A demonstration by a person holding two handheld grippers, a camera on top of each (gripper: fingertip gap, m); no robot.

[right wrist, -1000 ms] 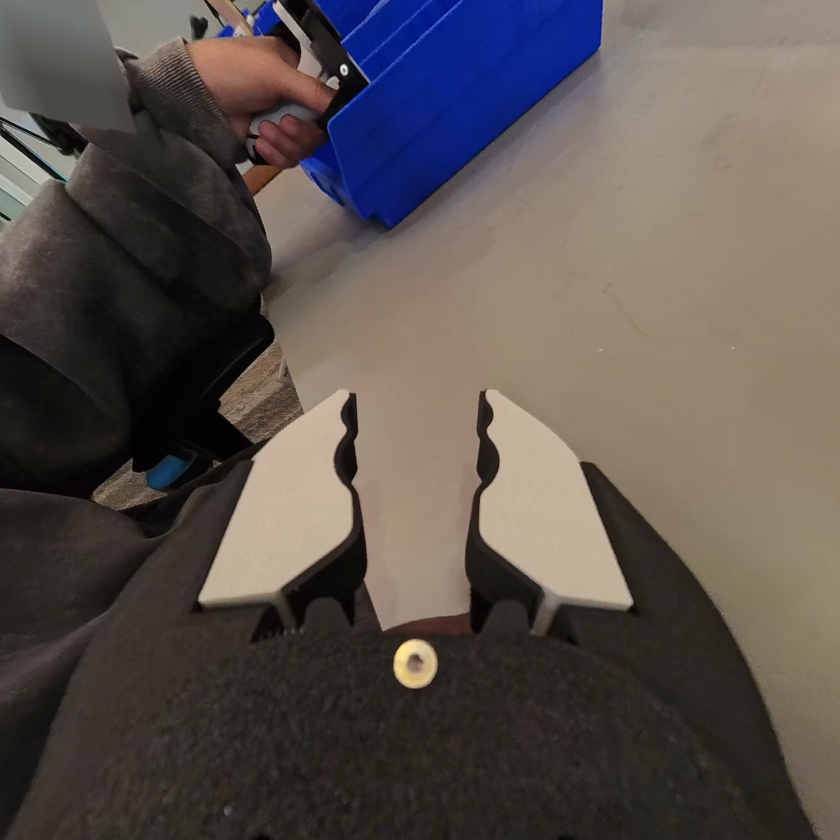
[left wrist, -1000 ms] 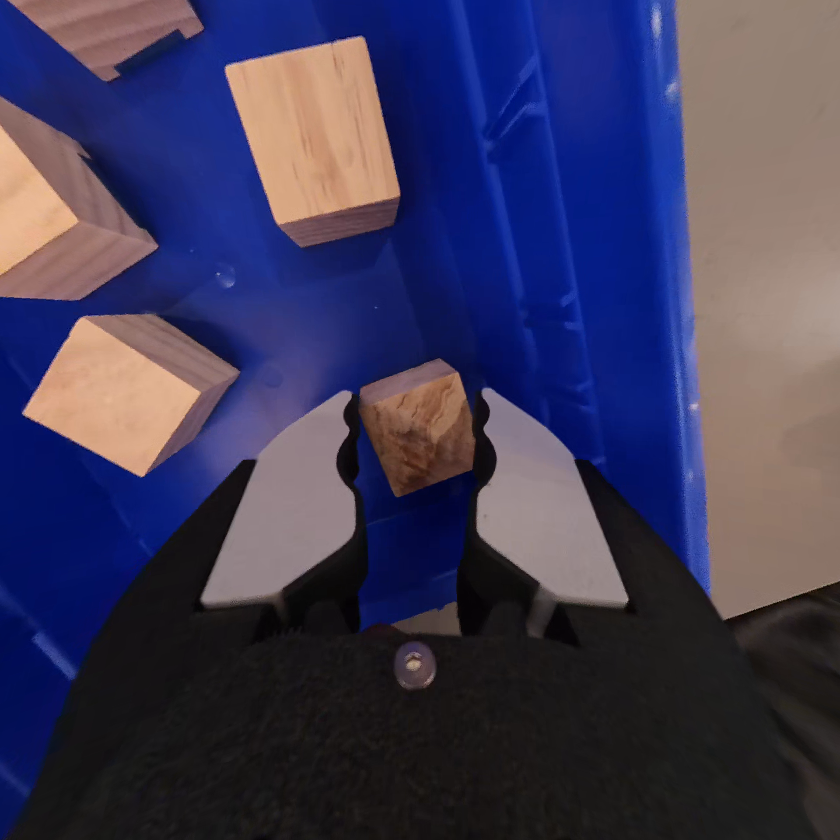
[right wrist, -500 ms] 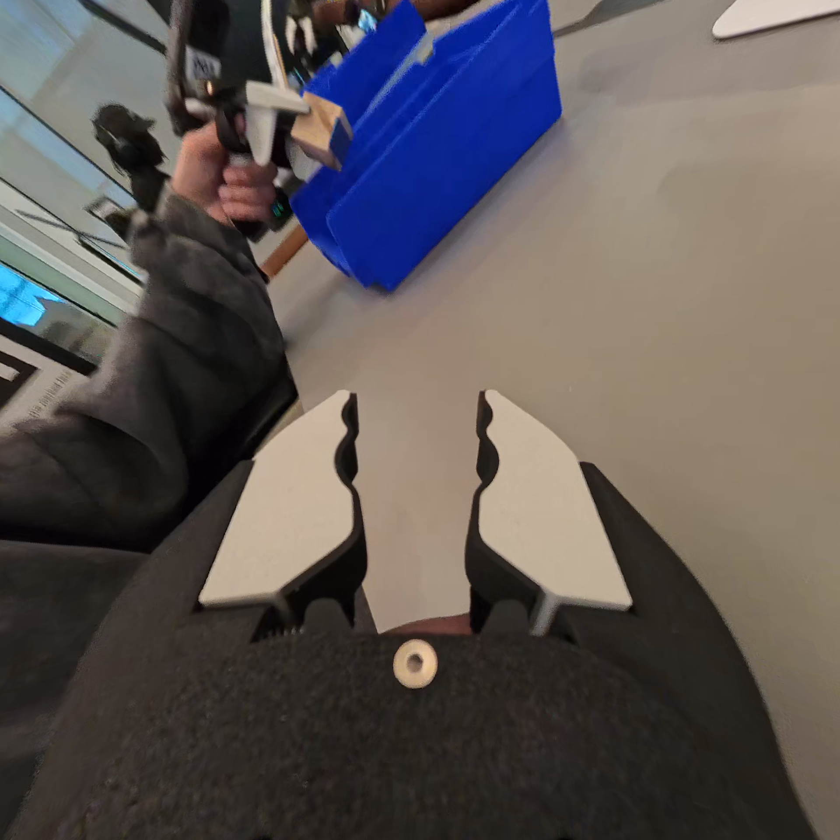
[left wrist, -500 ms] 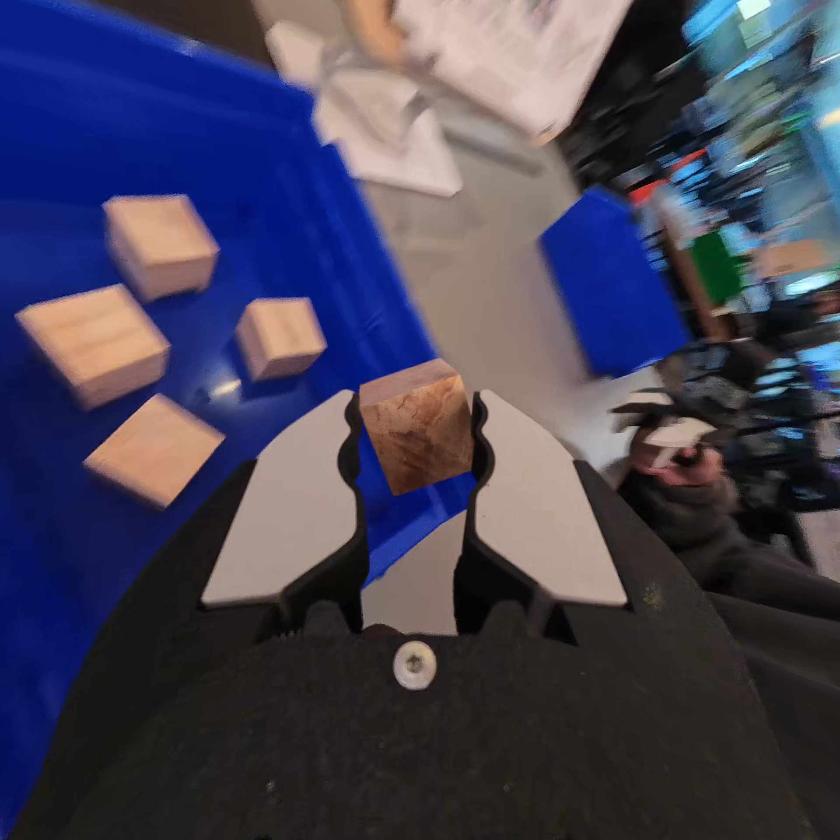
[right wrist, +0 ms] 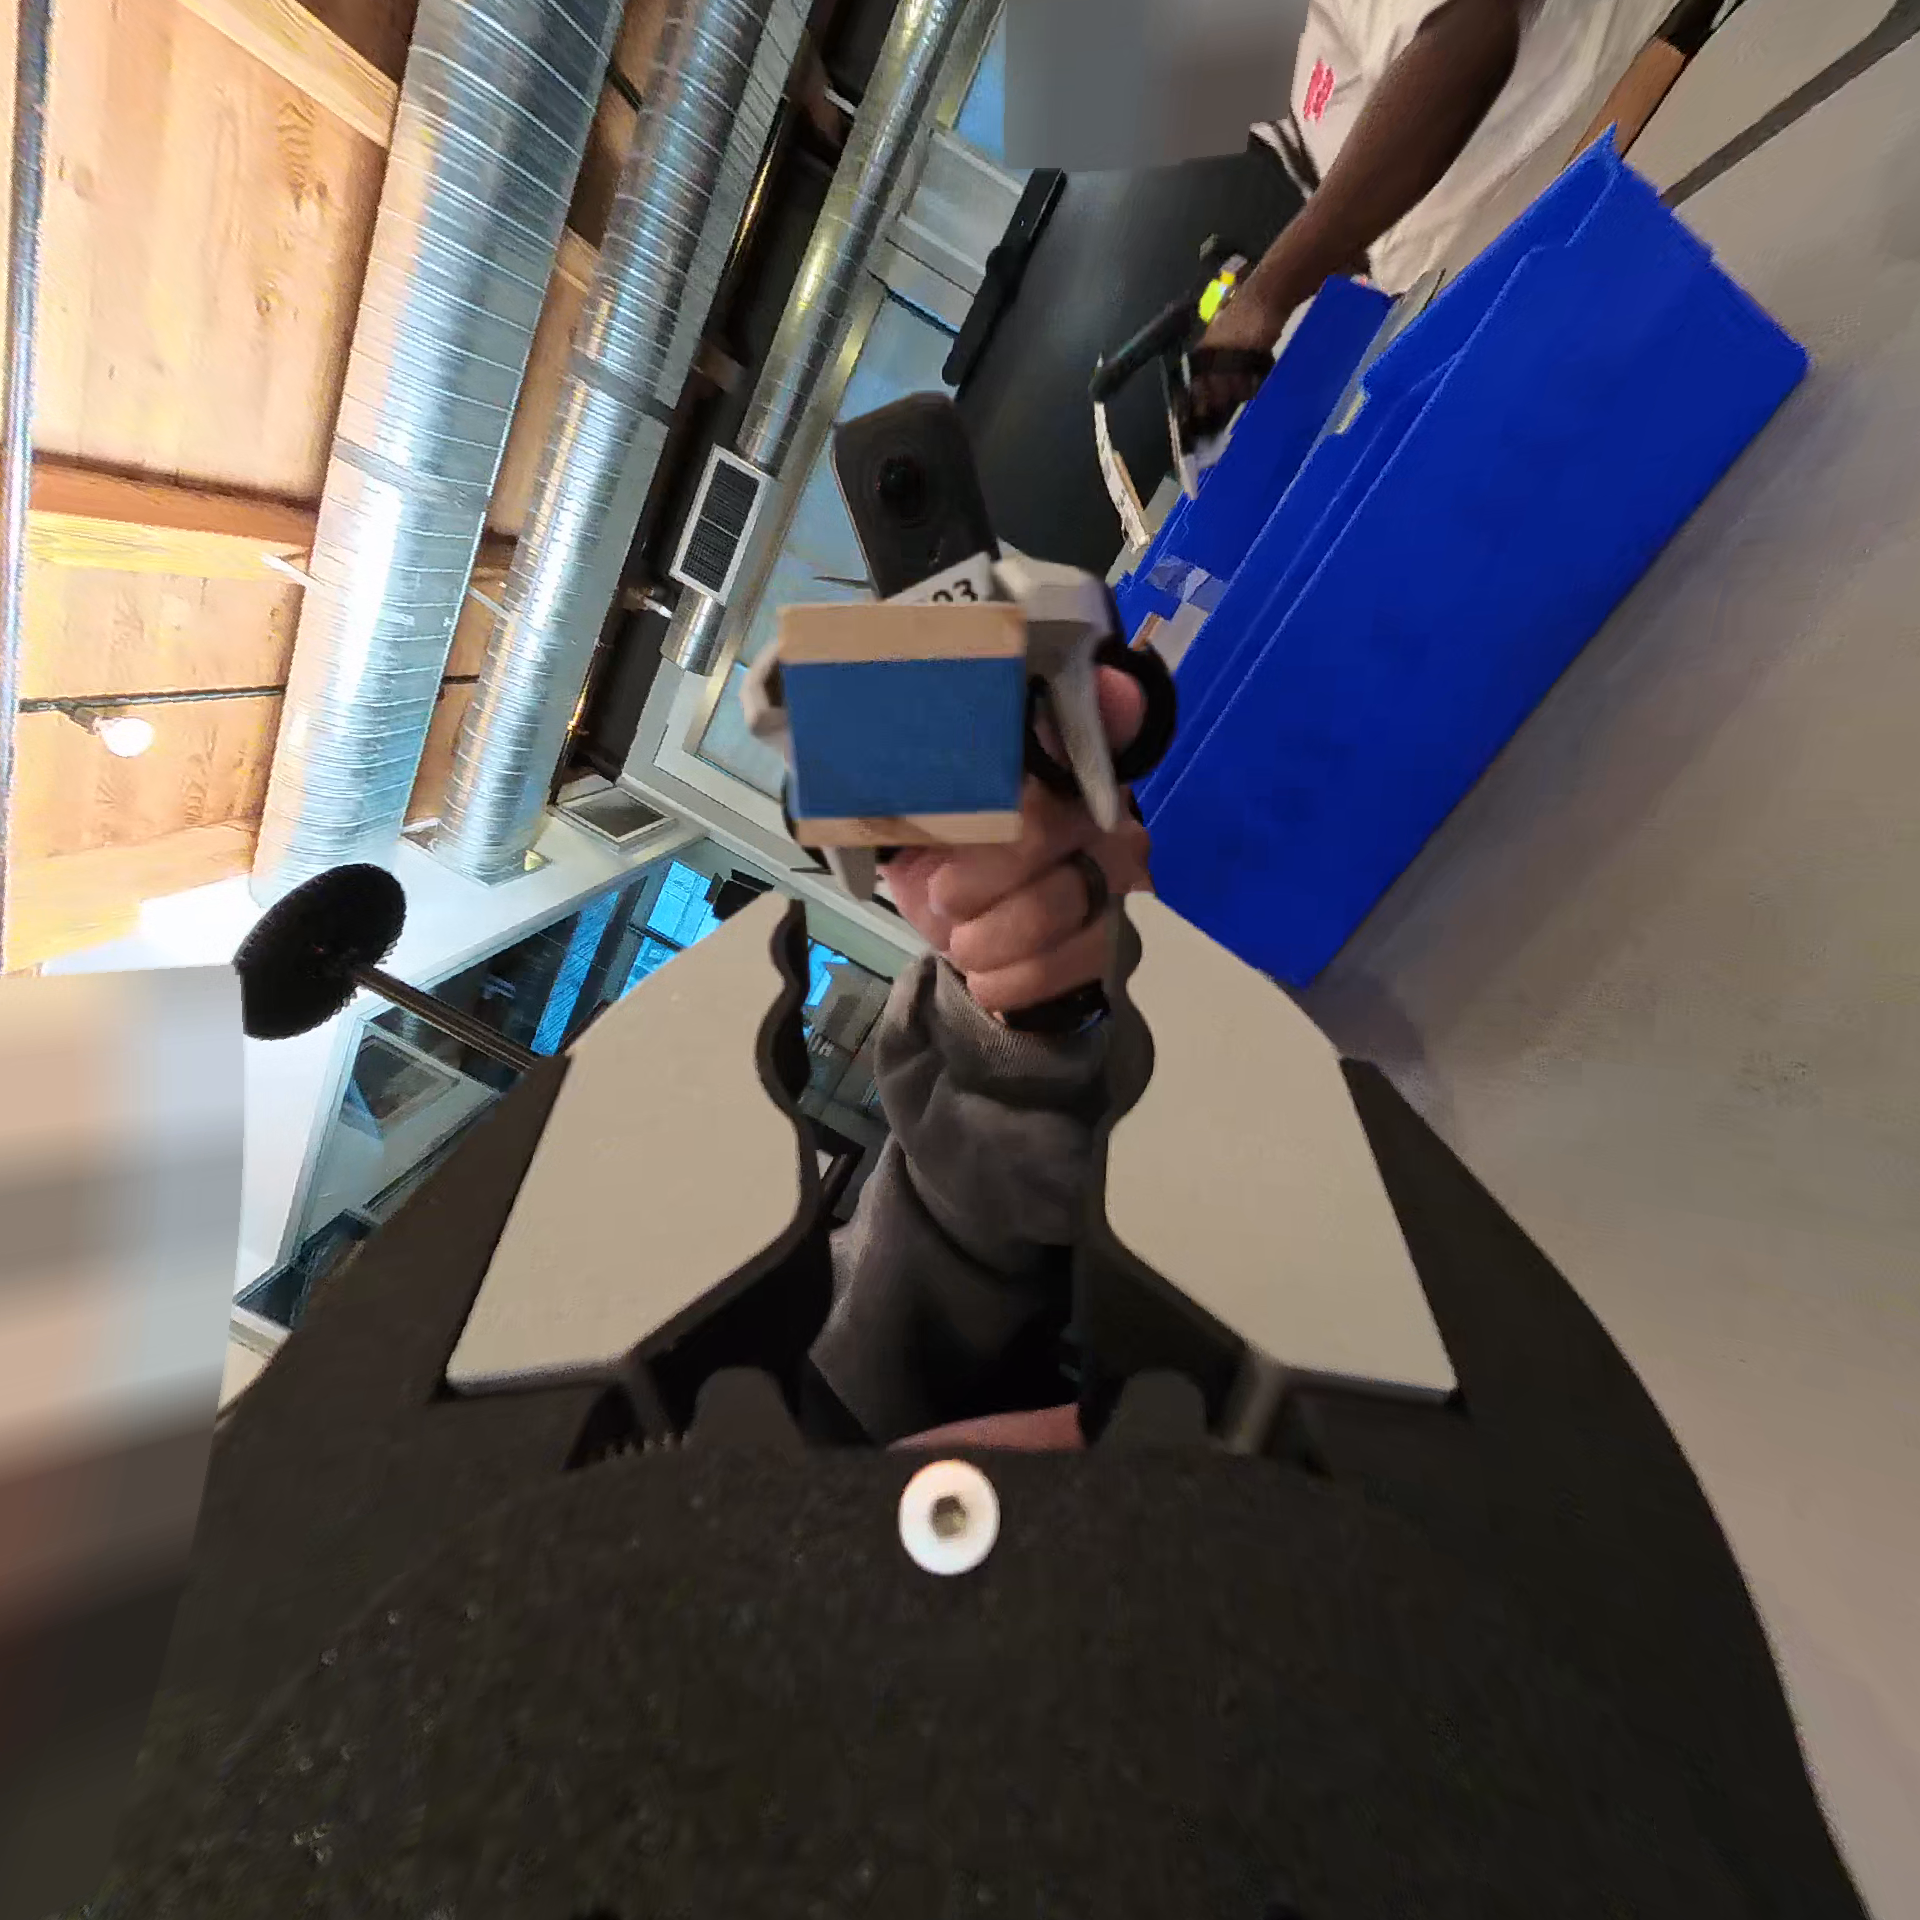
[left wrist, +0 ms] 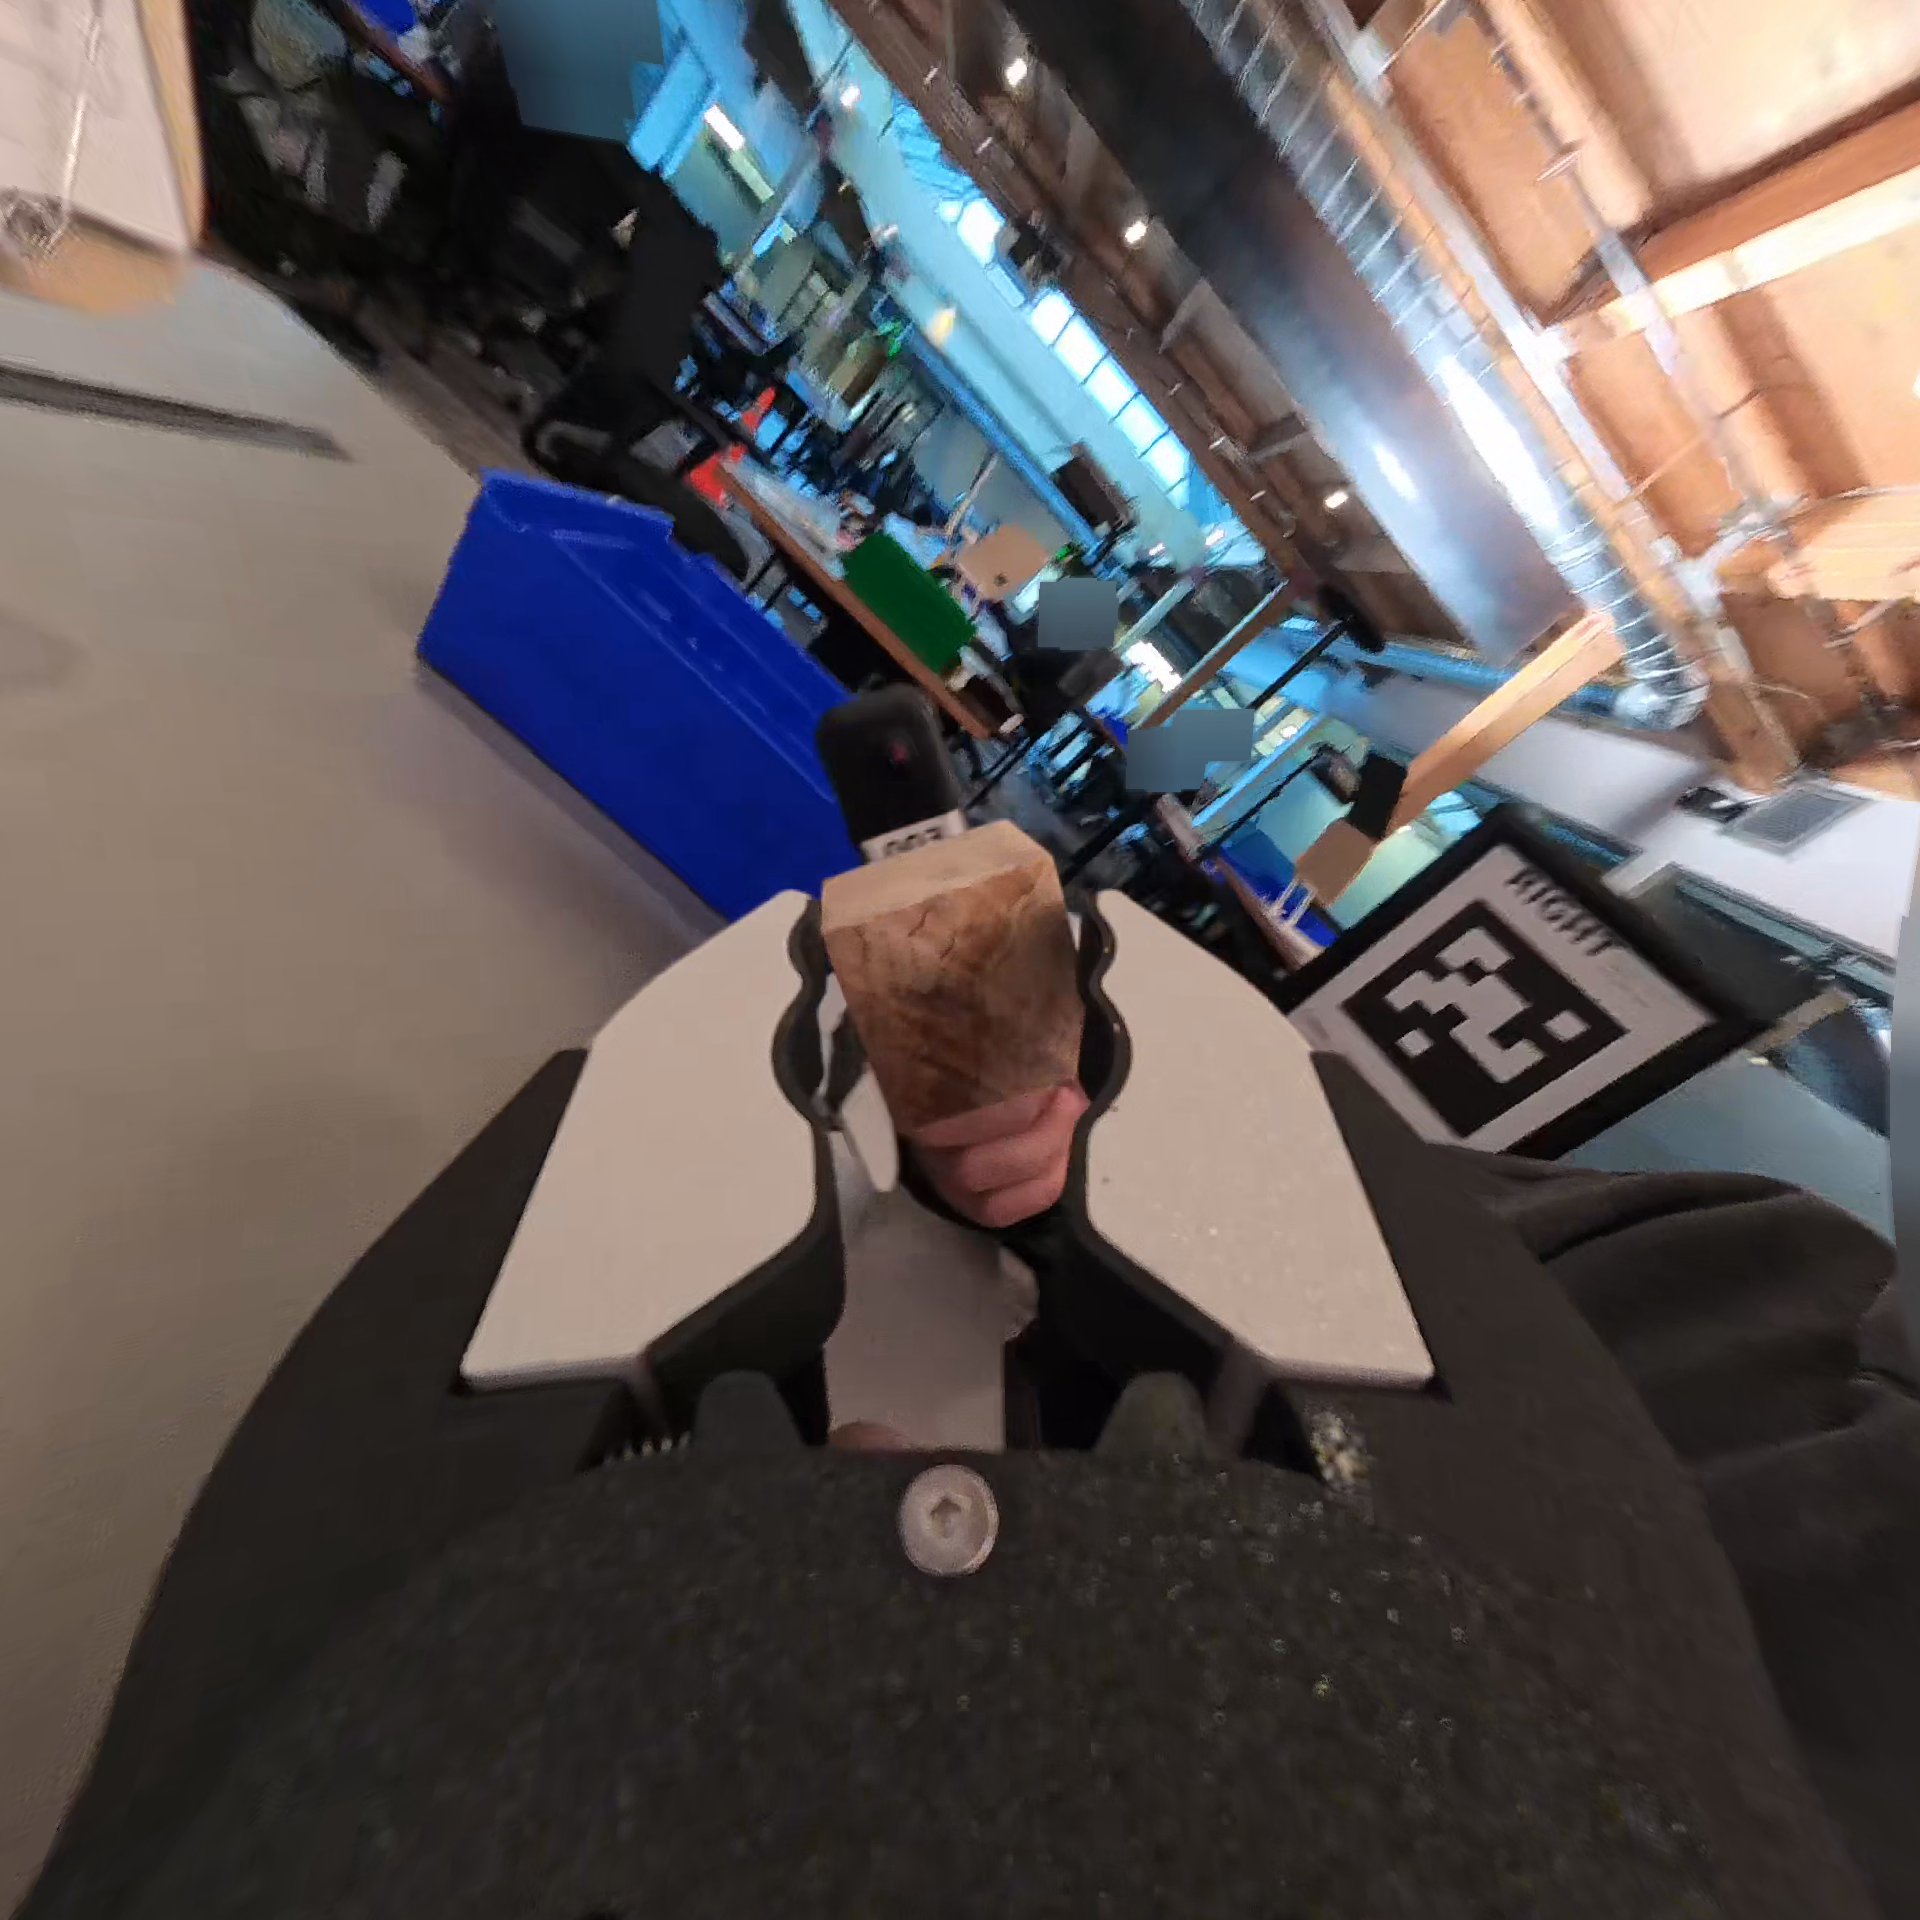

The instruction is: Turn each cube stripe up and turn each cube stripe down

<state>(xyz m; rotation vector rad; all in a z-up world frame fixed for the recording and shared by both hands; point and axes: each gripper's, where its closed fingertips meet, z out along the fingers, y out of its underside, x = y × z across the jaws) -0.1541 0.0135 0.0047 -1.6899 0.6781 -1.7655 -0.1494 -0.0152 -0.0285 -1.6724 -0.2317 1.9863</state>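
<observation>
My left gripper (left wrist: pixel 948 935) is shut on a wooden cube (left wrist: pixel 951 1008) and holds it in the air, well above the grey table (left wrist: pixel 208 935). In the left wrist view a bare wood-grain face shows. In the right wrist view the same cube (right wrist: pixel 904 727) shows a face with a wide blue stripe, turned toward the right camera, between the left gripper's grey fingers (right wrist: pixel 1081 717). My right gripper (right wrist: pixel 956 935) is open and empty, just below and short of the cube. The two grippers face each other.
A blue bin (right wrist: pixel 1455 623) stands on the grey table (right wrist: pixel 1662 1143), behind the held cube; it also shows in the left wrist view (left wrist: pixel 623 675). Another person in a white shirt (right wrist: pixel 1403 125) reaches toward the bin's far end. A black-and-white marker board (left wrist: pixel 1496 1008) stands at right.
My left gripper has lifted the cube out of the blue bin and swung it up to face the right gripper. My right gripper has tilted up from the table toward the cube, still open.
</observation>
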